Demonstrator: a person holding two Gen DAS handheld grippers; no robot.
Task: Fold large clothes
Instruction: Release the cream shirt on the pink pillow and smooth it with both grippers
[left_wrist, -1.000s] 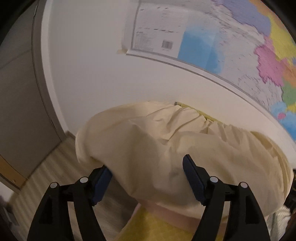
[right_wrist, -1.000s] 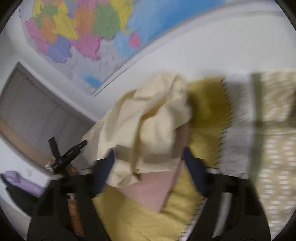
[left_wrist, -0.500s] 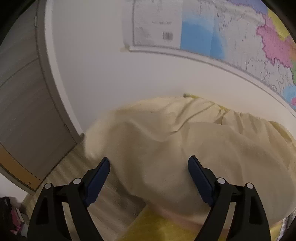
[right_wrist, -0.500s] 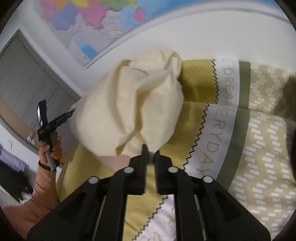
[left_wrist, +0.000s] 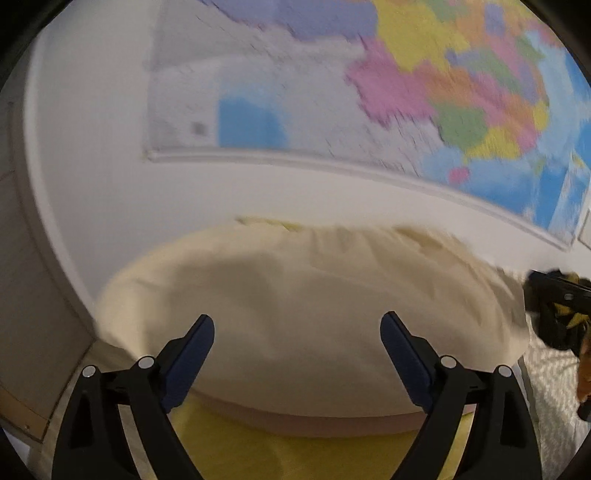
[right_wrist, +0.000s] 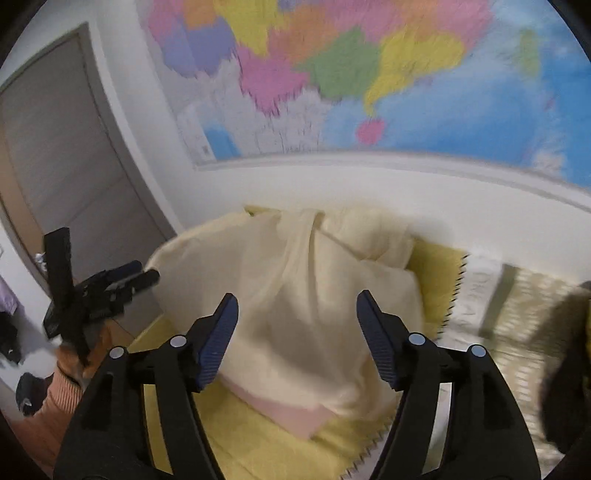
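A cream garment (left_wrist: 310, 306) lies bunched in a loose heap on a pink folded layer (left_wrist: 314, 419), on the yellow bed cover (left_wrist: 288, 458). My left gripper (left_wrist: 297, 325) hovers in front of the heap, its jaws opening wide with nothing pinched between them. In the right wrist view the same cream garment (right_wrist: 303, 295) shows folds and a hanging flap over the pink layer (right_wrist: 288, 411). My right gripper (right_wrist: 297, 299) is just short of it, jaws opening, and the cloth lies beyond the pads. The left gripper (right_wrist: 142, 275) shows at that view's left edge.
A coloured wall map (right_wrist: 351, 74) hangs above the bed. A grey door (right_wrist: 62, 155) stands at the left. A patterned yellow and white bedspread (right_wrist: 517, 317) stretches right, with a dark object (right_wrist: 569, 369) on it. A person's orange sleeve (right_wrist: 55, 391) is at the lower left.
The right gripper was shut against the heap's near edge half a second ago; now it stands open and farther back. The left gripper has swung right and spread a little wider.
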